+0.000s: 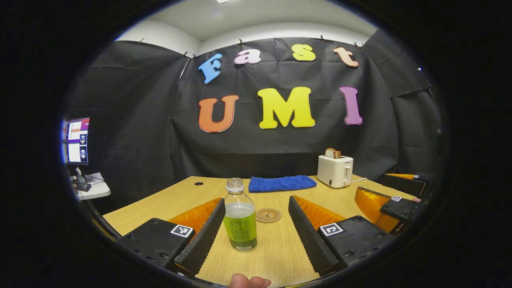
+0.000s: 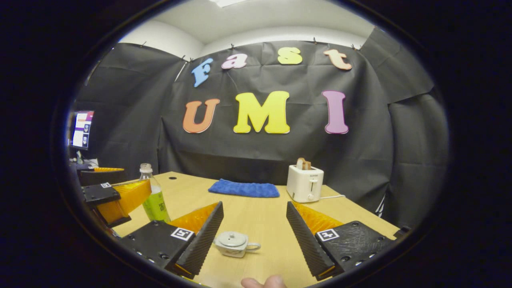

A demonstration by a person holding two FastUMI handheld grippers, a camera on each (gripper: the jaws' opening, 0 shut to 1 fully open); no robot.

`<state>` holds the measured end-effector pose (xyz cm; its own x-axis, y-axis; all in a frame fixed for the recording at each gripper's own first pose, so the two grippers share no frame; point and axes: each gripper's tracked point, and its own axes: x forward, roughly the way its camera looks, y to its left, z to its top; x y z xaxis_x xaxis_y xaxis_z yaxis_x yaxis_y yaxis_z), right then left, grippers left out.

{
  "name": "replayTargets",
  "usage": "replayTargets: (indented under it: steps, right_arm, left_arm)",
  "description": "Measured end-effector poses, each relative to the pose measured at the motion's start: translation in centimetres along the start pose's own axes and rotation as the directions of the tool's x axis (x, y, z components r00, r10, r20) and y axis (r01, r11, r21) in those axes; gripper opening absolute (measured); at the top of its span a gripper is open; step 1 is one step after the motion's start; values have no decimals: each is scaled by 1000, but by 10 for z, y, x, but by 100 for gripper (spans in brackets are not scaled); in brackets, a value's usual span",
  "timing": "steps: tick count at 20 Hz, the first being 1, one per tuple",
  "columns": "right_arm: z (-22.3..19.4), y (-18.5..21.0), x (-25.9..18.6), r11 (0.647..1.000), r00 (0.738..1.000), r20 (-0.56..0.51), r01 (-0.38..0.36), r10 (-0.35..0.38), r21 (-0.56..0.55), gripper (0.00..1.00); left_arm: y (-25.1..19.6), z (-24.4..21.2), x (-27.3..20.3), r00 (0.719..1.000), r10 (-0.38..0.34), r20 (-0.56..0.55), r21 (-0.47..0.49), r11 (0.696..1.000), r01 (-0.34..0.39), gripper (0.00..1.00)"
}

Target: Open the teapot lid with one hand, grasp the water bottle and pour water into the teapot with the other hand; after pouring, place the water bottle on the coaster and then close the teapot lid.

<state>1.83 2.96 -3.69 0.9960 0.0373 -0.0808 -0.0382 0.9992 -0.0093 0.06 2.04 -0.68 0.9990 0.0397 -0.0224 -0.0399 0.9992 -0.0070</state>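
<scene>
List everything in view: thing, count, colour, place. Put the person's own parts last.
water bottle: one, clear with green label, uncapped, upright between the left tongs' fingers, untouched
coaster: one, brown, round, behind and right of the bottle
teapot: one, white, lid on, between the right tongs' fingers, untouched
towel: one, blue, folded, far side of table
toaster: one, white, toast inside, right of the towel
table: one, light wood
monitor: one, lit, far left
left tongs: open
right tongs: open
fingertip: bottom edge, left gripper view
</scene>
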Motion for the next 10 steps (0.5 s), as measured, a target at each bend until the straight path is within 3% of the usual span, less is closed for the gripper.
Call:
replayTargets:
  steps: [10]
  right_arm:
    - [-59,32,46,999,992,-118,-33,34,12,95]
  left_arm:
    - [24,1,1,999,43,-7,-9,999,-43,99]
